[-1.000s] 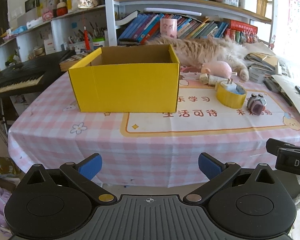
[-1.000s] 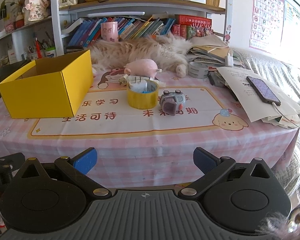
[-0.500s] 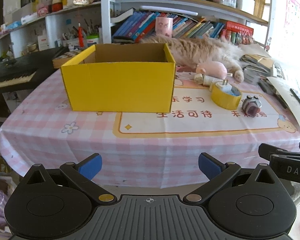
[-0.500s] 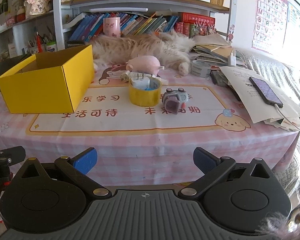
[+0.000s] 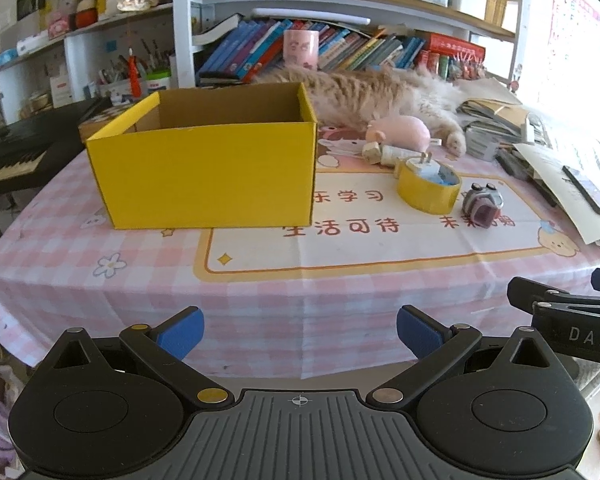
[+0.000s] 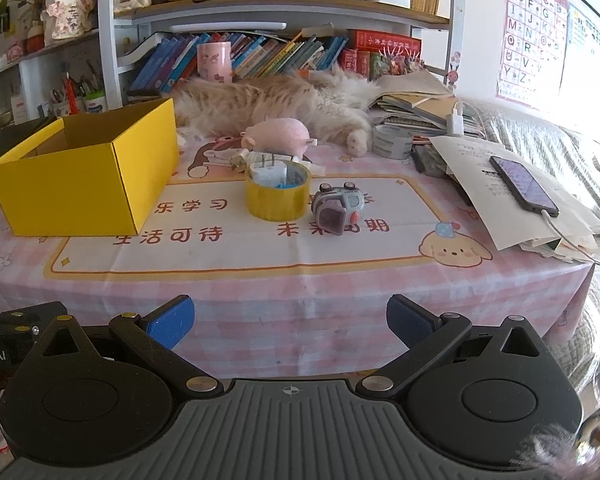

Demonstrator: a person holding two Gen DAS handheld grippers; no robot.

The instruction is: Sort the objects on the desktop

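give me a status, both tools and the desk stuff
Left tool open, empty; right tool open, empty. Yellow tape roll and small grey toy camera beside open yellow cardboard box. Nothing blocking.

Left tongs [image 5: 299, 330] and right tongs [image 6: 290, 320] both gape wide, empty, side by side.

One box [image 6: 80, 184], two tape rolls [image 6: 278, 196]

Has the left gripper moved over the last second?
Yes. The left gripper has shifted leftward: the yellow box now sits further right in its view, against the fixed bookshelf.
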